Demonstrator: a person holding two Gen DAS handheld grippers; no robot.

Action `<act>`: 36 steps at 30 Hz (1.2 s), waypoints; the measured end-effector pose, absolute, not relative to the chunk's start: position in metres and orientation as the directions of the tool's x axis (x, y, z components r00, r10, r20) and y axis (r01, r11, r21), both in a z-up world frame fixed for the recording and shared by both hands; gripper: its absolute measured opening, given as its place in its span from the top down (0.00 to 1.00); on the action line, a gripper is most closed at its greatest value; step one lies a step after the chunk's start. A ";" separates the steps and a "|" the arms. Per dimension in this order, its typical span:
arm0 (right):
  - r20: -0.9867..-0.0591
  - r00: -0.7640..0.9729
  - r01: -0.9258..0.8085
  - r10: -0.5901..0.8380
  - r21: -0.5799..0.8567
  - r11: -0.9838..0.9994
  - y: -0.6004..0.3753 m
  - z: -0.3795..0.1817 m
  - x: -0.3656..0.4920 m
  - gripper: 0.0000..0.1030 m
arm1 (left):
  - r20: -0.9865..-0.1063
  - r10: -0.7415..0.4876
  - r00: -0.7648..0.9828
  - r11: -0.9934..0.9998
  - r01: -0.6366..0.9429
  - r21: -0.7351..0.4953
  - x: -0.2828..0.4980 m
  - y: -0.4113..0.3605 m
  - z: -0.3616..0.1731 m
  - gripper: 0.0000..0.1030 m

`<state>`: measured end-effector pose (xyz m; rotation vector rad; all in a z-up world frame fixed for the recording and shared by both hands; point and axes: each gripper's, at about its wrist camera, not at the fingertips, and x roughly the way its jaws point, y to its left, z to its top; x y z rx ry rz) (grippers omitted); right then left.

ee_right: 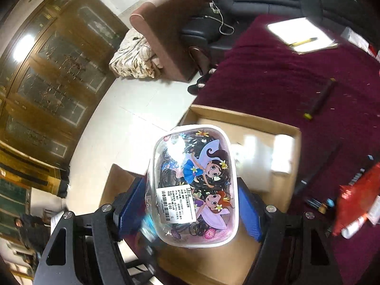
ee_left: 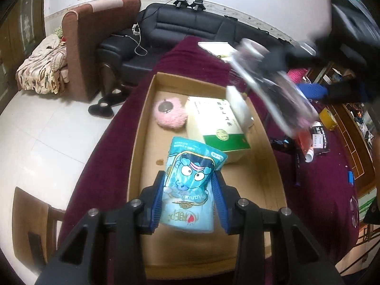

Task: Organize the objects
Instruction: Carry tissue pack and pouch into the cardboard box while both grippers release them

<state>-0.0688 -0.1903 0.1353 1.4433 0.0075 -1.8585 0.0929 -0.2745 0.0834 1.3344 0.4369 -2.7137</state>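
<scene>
I judge the tidying about half done: a pink puff (ee_left: 169, 116) and a green-and-white carton (ee_left: 217, 128) already lie in the cardboard box (ee_left: 140, 128) at frame centre, while pens and tubes (ee_left: 315, 140) wait on the maroon cloth (ee_left: 315, 190) at right. My left gripper (ee_left: 190, 199) pinches a blue snack bag (ee_left: 190, 185) over the box. My right gripper (ee_right: 190, 204), set wide, clamps a clear cartoon pouch (ee_right: 192, 185) at lower centre.

Each hand-held gripper (ee_left: 190, 199) (ee_right: 190, 204) has black angular arms; silver round screws; ribbed blue pads (ee_left: 158, 201).
</scene>
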 end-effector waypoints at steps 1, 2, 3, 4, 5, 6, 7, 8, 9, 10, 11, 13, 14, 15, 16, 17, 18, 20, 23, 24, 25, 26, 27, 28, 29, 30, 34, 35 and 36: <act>-0.836 -0.061 0.546 -0.546 0.430 -0.719 -0.202 0.129 -0.074 0.23 | -0.786 0.049 -0.616 -0.955 0.202 -0.218 0.093 -0.275 0.082 0.63; -0.838 -0.057 0.538 -0.543 0.432 -0.723 -0.208 0.126 -0.078 0.23 | -0.787 0.055 -0.614 -0.955 0.199 -0.222 0.091 -0.276 0.080 0.63; -0.843 -0.054 0.533 -0.535 0.429 -0.730 -0.218 0.120 -0.082 0.23 | -0.789 0.054 -0.613 -0.955 0.199 -0.220 0.090 -0.275 0.079 0.63; -0.849 -0.054 0.526 -0.525 0.422 -0.738 -0.225 0.116 -0.085 0.23 | -0.789 0.049 -0.612 -0.956 0.201 -0.215 0.089 -0.275 0.077 0.63; -0.854 -0.053 0.519 -0.518 0.419 -0.745 -0.229 0.113 -0.088 0.23 | -0.790 0.050 -0.611 -0.956 0.200 -0.216 0.089 -0.275 0.077 0.63; -0.857 -0.052 0.512 -0.513 0.418 -0.750 -0.233 0.108 -0.090 0.23 | -0.789 0.055 -0.612 -0.954 0.200 -0.221 0.088 -0.277 0.076 0.63; -0.861 -0.053 0.507 -0.507 0.414 -0.756 -0.239 0.104 -0.093 0.23 | -0.788 0.055 -0.614 -0.954 0.202 -0.224 0.087 -0.278 0.075 0.63; -0.866 -0.055 0.504 -0.496 0.405 -0.763 -0.244 0.101 -0.096 0.23 | -0.788 0.052 -0.613 -0.953 0.205 -0.223 0.086 -0.279 0.074 0.63; -0.870 -0.058 0.499 -0.489 0.399 -0.769 -0.248 0.098 -0.099 0.23 | -0.790 0.054 -0.611 -0.952 0.208 -0.226 0.084 -0.282 0.072 0.63; -0.872 -0.059 0.494 -0.485 0.397 -0.774 -0.253 0.095 -0.102 0.23 | -0.791 0.058 -0.609 -0.949 0.212 -0.232 0.083 -0.282 0.070 0.63; -0.877 -0.057 0.493 -0.477 0.391 -0.777 -0.257 0.092 -0.108 0.23 | -0.792 0.060 -0.608 -0.947 0.216 -0.237 0.082 -0.283 0.069 0.63; -0.887 -0.069 0.489 -0.456 0.368 -0.791 -0.264 0.086 -0.114 0.23 | -0.796 0.064 -0.602 -0.945 0.220 -0.243 0.080 -0.285 0.065 0.63; -0.891 -0.074 0.488 -0.447 0.359 -0.796 -0.267 0.084 -0.117 0.23 | -0.797 0.066 -0.600 -0.945 0.220 -0.244 0.079 -0.285 0.064 0.63; -0.897 -0.076 0.484 -0.434 0.347 -0.803 -0.270 0.080 -0.121 0.23 | -0.798 0.066 -0.600 -0.944 0.220 -0.244 0.078 -0.285 0.063 0.63; -0.900 -0.074 0.478 -0.429 0.345 -0.807 -0.271 0.077 -0.123 0.23 | -0.797 0.069 -0.600 -0.945 0.217 -0.246 0.076 -0.285 0.062 0.63; -0.902 -0.069 0.469 -0.425 0.347 -0.812 -0.271 0.074 -0.126 0.23 | -0.797 0.072 -0.600 -0.945 0.215 -0.247 0.075 -0.285 0.062 0.63; -0.904 -0.071 0.462 -0.423 0.346 -0.817 -0.272 0.071 -0.129 0.23 | -0.796 0.073 -0.601 -0.945 0.214 -0.248 0.074 -0.284 0.062 0.63; -0.910 -0.079 0.464 -0.406 0.327 -0.823 -0.275 0.069 -0.133 0.23 | -0.795 0.073 -0.602 -0.946 0.212 -0.247 0.073 -0.285 0.061 0.63; -0.919 -0.069 0.464 -0.389 0.316 -0.828 -0.280 0.065 -0.134 0.23 | -0.797 0.069 -0.599 -0.944 0.219 -0.247 0.071 -0.286 0.058 0.62; -0.924 -0.067 0.464 -0.378 0.307 -0.831 -0.281 0.064 -0.135 0.23 | -0.799 0.069 -0.598 -0.943 0.223 -0.248 0.071 -0.287 0.057 0.62; -0.927 -0.068 0.463 -0.369 0.299 -0.834 -0.281 0.061 -0.136 0.23 | -0.800 0.069 -0.596 -0.941 0.227 -0.251 0.070 -0.288 0.056 0.62; -0.929 -0.069 0.465 -0.363 0.292 -0.836 -0.282 0.059 -0.138 0.23 | -0.801 0.070 -0.594 -0.940 0.229 -0.252 0.069 -0.288 0.055 0.62; -0.930 -0.070 0.467 -0.361 0.290 -0.836 -0.283 0.058 -0.139 0.23 | -0.803 0.069 -0.593 -0.939 0.232 -0.253 0.068 -0.288 0.054 0.62; -0.930 -0.072 0.469 -0.361 0.288 -0.835 -0.283 0.057 -0.141 0.23 | -0.803 0.069 -0.592 -0.939 0.234 -0.253 0.066 -0.288 0.053 0.62; -0.930 -0.073 0.470 -0.360 0.287 -0.835 -0.283 0.057 -0.142 0.23 | -0.803 0.071 -0.592 -0.938 0.235 -0.256 0.065 -0.288 0.052 0.62; -0.932 -0.076 0.470 -0.356 0.281 -0.837 -0.282 0.055 -0.143 0.24 | -0.803 0.071 -0.592 -0.936 0.238 -0.258 0.063 -0.289 0.051 0.62; -0.931 -0.039 0.488 -0.363 0.300 -0.820 -0.281 0.051 -0.145 0.24 | -0.807 0.076 -0.585 -0.932 0.246 -0.266 0.056 -0.288 0.050 0.61; -0.928 -0.033 0.490 -0.372 0.309 -0.815 -0.280 0.054 -0.145 0.24 | -0.807 0.077 -0.586 -0.931 0.247 -0.268 0.055 -0.288 0.050 0.61; -0.926 -0.027 0.494 -0.377 0.315 -0.810 -0.278 0.057 -0.144 0.24 | -0.805 0.075 -0.589 -0.932 0.246 -0.267 0.054 -0.287 0.050 0.61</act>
